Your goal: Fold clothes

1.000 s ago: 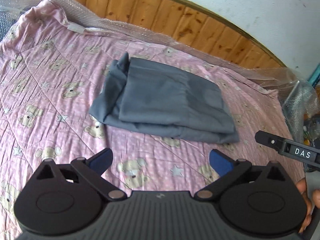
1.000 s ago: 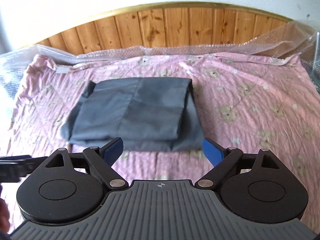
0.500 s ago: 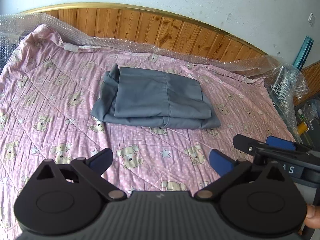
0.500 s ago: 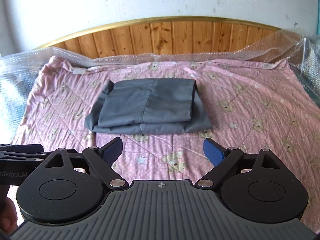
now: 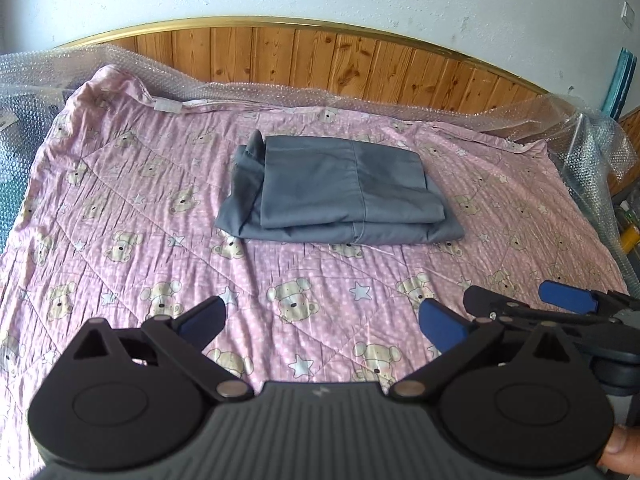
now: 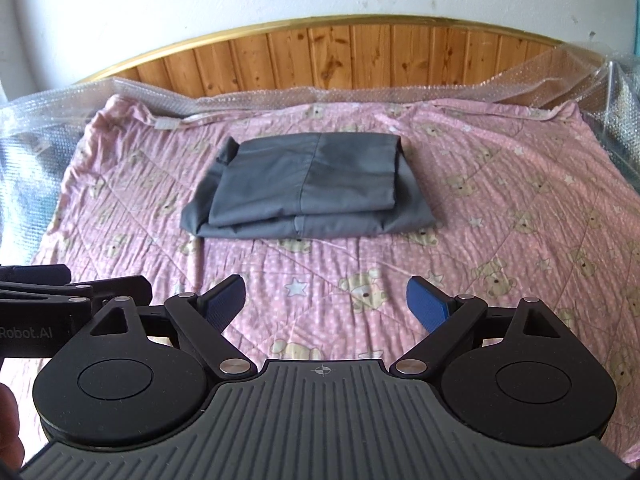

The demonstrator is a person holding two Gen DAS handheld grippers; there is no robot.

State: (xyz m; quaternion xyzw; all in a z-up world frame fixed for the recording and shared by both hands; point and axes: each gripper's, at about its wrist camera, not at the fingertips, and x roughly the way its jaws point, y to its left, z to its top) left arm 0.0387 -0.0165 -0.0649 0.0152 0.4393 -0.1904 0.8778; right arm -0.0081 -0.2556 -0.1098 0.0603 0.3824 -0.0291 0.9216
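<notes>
Both grippers angled down over the bed (image 5: pixel 120 216), side by side. Left gripper (image 5: pixel 322 322) with a fingertip (image 5: pixel 618 446) at its lower right edge; right gripper (image 6: pixel 325 300) just beside it. "Robot.AI" legible on the left gripper's side in the right wrist view. Jaws of both spread wide, released, gripping nothing, over the pink bear-print quilt (image 6: pixel 500 208). Folded grey garment (image 5: pixel 340 192) well ahead of both jaws, flat on the quilt, touched by neither.
</notes>
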